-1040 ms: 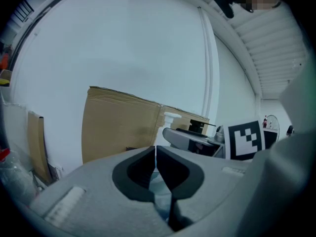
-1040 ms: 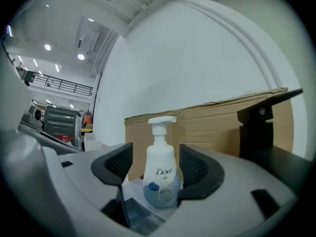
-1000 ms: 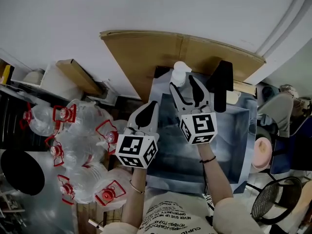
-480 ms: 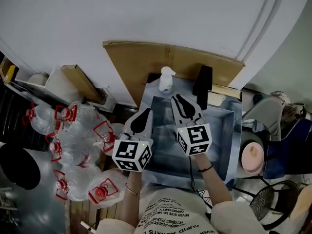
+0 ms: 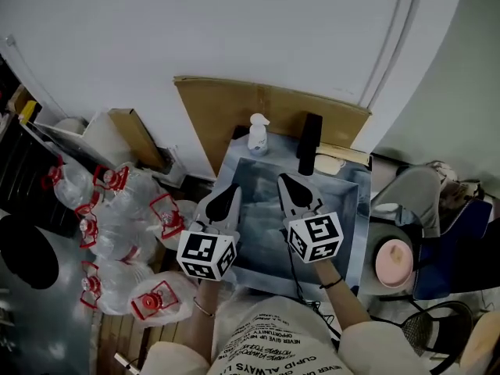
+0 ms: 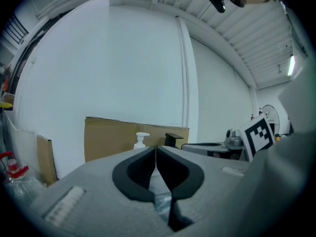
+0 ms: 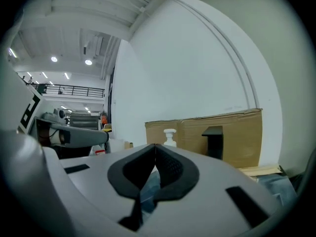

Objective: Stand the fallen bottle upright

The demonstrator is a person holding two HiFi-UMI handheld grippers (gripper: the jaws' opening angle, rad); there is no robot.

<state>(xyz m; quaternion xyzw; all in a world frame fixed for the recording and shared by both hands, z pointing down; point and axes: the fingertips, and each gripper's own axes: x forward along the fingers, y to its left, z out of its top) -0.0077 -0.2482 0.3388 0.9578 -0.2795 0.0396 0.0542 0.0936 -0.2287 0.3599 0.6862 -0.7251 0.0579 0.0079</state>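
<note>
A white pump bottle (image 5: 257, 135) stands upright at the far edge of the table (image 5: 348, 209), which is covered with a blue-grey cloth. Beside it on the right stands a tall black object (image 5: 309, 144). My left gripper (image 5: 231, 191) and right gripper (image 5: 286, 182) hover side by side over the near half of the table, well short of the bottle. Both are shut with nothing between the jaws. The bottle (image 6: 141, 141) shows just past the closed left gripper (image 6: 156, 148). It also shows as a bottle (image 7: 170, 137) beyond the closed right gripper (image 7: 155, 146).
A brown cardboard sheet (image 5: 269, 108) leans on the white wall behind the table. Several clear water jugs with red handles (image 5: 117, 225) crowd the floor at the left. A grey seat (image 5: 410, 198) and a pink bowl (image 5: 393, 258) are at the right.
Both grippers have drawn back from the bottle toward the person. The right gripper, open beside the bottle a second ago, has closed empty. The bottle stays upright.
</note>
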